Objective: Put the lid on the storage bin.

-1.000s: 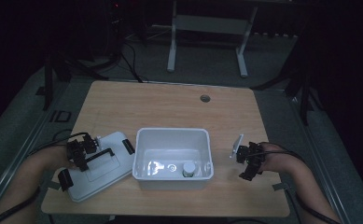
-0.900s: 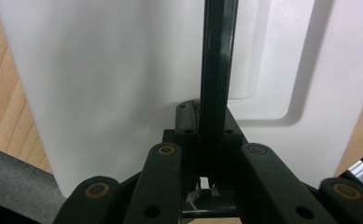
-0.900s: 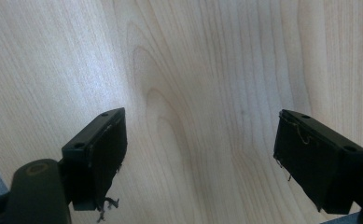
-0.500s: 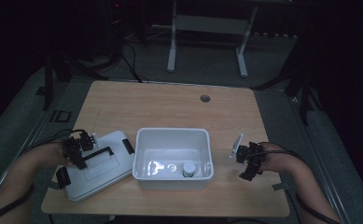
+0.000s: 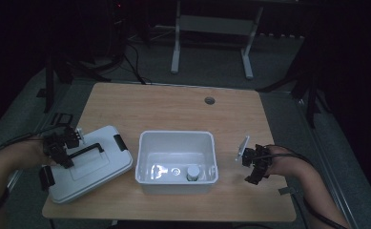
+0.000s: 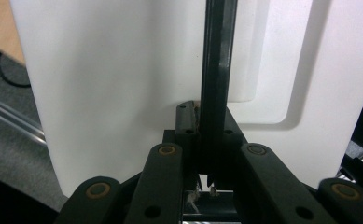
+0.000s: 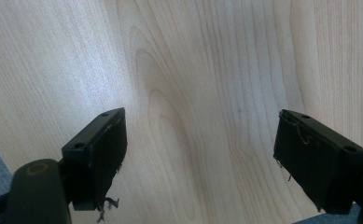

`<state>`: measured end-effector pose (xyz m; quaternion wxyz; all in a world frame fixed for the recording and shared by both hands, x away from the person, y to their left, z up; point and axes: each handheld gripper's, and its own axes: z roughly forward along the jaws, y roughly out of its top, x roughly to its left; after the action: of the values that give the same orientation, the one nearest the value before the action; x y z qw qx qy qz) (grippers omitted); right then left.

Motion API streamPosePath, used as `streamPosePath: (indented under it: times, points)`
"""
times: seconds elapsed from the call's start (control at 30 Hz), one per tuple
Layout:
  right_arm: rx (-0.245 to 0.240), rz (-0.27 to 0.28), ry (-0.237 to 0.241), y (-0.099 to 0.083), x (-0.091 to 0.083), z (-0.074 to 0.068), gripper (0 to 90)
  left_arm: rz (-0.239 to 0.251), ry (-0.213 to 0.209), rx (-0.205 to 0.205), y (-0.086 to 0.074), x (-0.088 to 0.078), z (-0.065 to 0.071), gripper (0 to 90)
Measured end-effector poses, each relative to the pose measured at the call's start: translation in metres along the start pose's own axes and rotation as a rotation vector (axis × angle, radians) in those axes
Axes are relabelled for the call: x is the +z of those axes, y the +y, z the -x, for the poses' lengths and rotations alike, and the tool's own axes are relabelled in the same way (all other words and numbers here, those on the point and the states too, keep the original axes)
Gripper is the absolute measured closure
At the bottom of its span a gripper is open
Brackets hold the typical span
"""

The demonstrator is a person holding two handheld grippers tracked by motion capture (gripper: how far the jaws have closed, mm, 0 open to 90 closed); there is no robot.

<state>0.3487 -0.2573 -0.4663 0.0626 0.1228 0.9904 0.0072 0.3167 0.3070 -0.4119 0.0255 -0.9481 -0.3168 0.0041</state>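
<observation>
The white lid (image 5: 90, 164) is tipped up at its left end, just left of the open white bin (image 5: 176, 162) on the table (image 5: 173, 107). Its black handle (image 6: 216, 84) is clamped between the closed jaws of the left gripper (image 5: 61, 148); the handle's long axis points rightward toward the bin. The right gripper (image 5: 254, 164) is held beyond the bin's right side, jaws wide, nothing gripped.

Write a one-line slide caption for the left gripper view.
Left tool shut on the black handle of a white bin lid.
</observation>
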Motion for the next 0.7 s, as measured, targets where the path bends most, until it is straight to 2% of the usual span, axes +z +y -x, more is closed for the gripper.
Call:
streamPosePath:
  times: [0.2, 0.23, 0.27, 0.33, 0.5, 0.7]
  points:
    - [0.005, 0.000, -0.001, -0.003, -0.001, 0.000, 17.1, 0.009, 0.044, 0.009, -0.007, -0.033, 0.006, 83.7]
    - [0.005, 0.000, -0.001, -0.003, -0.001, 0.000, 17.1, 0.009, 0.044, 0.009, -0.007, -0.033, 0.006, 83.6]
    - [0.006, 0.001, 0.000, -0.003, -0.001, 0.000, 17.1, 0.006, 0.064, 0.015, -0.007, -0.043, 0.008, 83.6]
    - [0.006, -0.001, 0.004, -0.002, 0.001, 0.000, 17.1, 0.011, 0.063, 0.021, -0.006, -0.052, 0.011, 83.6]
    - [0.004, -0.003, 0.004, -0.002, 0.002, -0.001, 17.1, 0.042, 0.068, 0.053, 0.003, -0.069, 0.018, 83.6]
    - [0.008, -0.001, 0.003, -0.005, 0.002, -0.001, 17.0, 0.067, 0.060, 0.103, 0.022, -0.079, 0.029, 83.6]
